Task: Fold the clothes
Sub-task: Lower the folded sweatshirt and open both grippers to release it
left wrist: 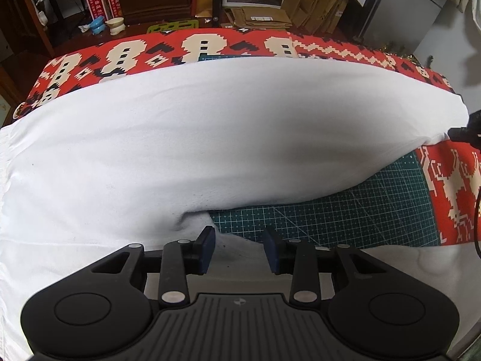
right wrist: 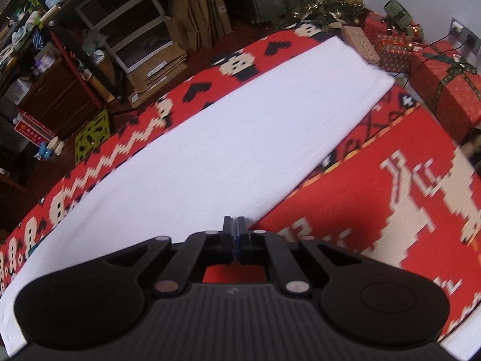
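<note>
1. My left claw [left wrist: 239, 248] hangs over the near edge of the table, pointing steeply down, its blue pads [left wrist: 208, 249] standing partly apart.
2. Nothing is pinched between those pads; white cloth lies under and between them, but I cannot tell whether they touch it.
3. The white garment [left wrist: 210, 126] lies spread across the table, over the red patterned tablecloth [left wrist: 126, 51] and a green cutting mat [left wrist: 345, 213].
4. In my left view the garment's near edge lifts off the mat in a long arch, running from just ahead of my left claw to the right edge of the table.
5. At that right end a dark claw tip [left wrist: 461, 134] meets the cloth's corner.
6. My right claw [right wrist: 234, 234] is closed, its pads pressed together with no visible gap.
7. Its tips sit at the garment's [right wrist: 228, 138] near edge, where the white meets the red tablecloth [right wrist: 375, 195]; I cannot tell whether cloth is caught between them.
8. From the right view the garment runs as a long flat strip towards the far corner of the table.
9. Wrapped gift boxes [right wrist: 445, 90] stand beyond the table there.
</note>
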### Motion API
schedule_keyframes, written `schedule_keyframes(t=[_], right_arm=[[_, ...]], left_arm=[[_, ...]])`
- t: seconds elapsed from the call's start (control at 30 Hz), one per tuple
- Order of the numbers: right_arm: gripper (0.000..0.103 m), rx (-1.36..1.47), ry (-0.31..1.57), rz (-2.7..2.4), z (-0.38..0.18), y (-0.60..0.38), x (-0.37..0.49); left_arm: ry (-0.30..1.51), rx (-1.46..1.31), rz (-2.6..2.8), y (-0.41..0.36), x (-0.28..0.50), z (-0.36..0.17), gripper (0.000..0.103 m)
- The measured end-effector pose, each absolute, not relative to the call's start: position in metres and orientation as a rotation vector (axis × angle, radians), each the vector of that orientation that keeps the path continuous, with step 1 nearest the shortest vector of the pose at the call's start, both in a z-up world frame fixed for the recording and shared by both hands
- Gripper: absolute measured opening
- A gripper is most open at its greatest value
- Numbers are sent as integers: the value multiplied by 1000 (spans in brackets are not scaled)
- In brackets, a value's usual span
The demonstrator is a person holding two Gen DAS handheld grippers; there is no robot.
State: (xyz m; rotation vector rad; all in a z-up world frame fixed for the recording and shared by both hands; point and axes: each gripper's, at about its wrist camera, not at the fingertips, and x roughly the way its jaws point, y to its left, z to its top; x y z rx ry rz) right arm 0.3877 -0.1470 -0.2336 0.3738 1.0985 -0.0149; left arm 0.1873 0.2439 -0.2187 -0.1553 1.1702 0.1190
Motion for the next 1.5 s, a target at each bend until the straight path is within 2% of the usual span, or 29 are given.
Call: schedule_keyframes(t=[0.13,0.47,0.67,1.0,1.13,1.5], right_arm=[[8,342,1102,37,-225,-141,382],[10,147,1114,326,-189,-43,325],[11,103,1140,474,-179,44,291],[12,18,1151,607,-178,201,258],[13,-5,1167,632,-185,258,243],[13,-30,1177,625,-197,354,232]], left_arm=[[1170,-164,127,245,186,-211,35],[1146,-179,153,275,163,-192,35],[1130,-193,231,336,143,-185,35],[1091,-142,350,497,120,-195,35],[1078,-96,277,530,128,-205,35],[1024,-208,124,577,178,-231,33]])
